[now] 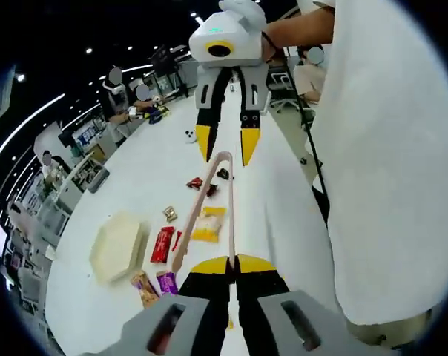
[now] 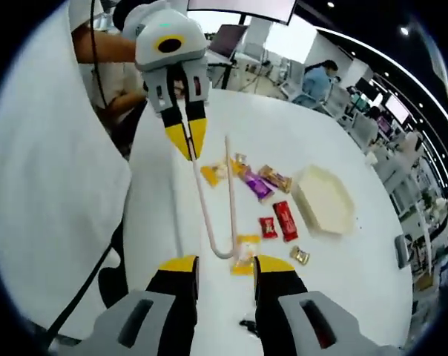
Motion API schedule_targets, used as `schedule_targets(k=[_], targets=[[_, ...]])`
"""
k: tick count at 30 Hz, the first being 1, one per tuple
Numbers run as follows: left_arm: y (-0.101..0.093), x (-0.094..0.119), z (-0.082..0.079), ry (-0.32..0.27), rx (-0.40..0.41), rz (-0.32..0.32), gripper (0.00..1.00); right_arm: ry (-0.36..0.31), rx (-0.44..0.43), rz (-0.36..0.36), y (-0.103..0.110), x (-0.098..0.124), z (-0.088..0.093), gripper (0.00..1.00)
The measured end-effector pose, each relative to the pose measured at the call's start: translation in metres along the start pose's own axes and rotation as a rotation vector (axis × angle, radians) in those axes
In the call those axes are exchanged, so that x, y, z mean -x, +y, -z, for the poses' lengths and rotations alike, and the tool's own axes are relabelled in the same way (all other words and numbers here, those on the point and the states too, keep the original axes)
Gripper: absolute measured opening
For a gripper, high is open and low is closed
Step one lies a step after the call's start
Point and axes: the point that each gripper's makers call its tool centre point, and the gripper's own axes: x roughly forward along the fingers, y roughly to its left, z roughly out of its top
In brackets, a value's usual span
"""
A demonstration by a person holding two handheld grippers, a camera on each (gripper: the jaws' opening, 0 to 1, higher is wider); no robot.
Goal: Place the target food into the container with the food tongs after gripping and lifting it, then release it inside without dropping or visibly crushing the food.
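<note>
Early stage: container (image 1: 119, 246) at lower left of left gripper view sits bare, no food lifted. Snacks (image 2: 272, 215) scattered on counter (image 2: 320, 133), mid-frame of right gripper view. Left gripper (image 1: 232, 265) jaws pressed on tongs (image 1: 203, 208) ends. Right gripper (image 2: 225, 265) jaws spread, tongs bend between, contact unclear.

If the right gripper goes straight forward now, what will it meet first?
Probably the bend of the pink tongs, just ahead between the right gripper jaws; the yellow snack packet lies below it, though depth is unclear.
</note>
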Motion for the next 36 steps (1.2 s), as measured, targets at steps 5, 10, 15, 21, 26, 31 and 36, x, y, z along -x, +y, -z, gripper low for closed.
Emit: schedule_targets(k=[5, 10, 15, 21, 26, 31, 36], targets=[[-0.007, -0.005, 0.008, 0.076, -0.063, 0.020, 0.00, 0.024, 0.043, 0.076, -0.001, -0.004, 0.003, 0.30], [-0.012, -0.016, 0.015, 0.127, -0.069, 0.031, 0.00, -0.029, 0.040, 0.055, 0.020, -0.032, -0.011, 0.28], [-0.015, -0.021, 0.003, 0.100, -0.098, 0.032, 0.00, 0.079, 0.115, 0.075, 0.020, -0.054, 0.010, 0.16], [-0.014, -0.020, 0.000, 0.074, -0.123, -0.010, 0.00, 0.048, 0.107, 0.094, 0.015, -0.049, 0.009, 0.15], [-0.017, -0.024, 0.000, 0.062, -0.106, -0.016, 0.01, 0.058, 0.086, 0.082, 0.018, -0.048, 0.013, 0.15], [-0.005, -0.018, 0.007, 0.068, -0.061, -0.083, 0.23, 0.115, 0.098, 0.100, 0.015, -0.042, 0.030, 0.15], [0.005, -0.021, 0.011, 0.090, -0.013, -0.104, 0.48, 0.160, 0.152, 0.112, 0.014, -0.032, 0.035, 0.15]])
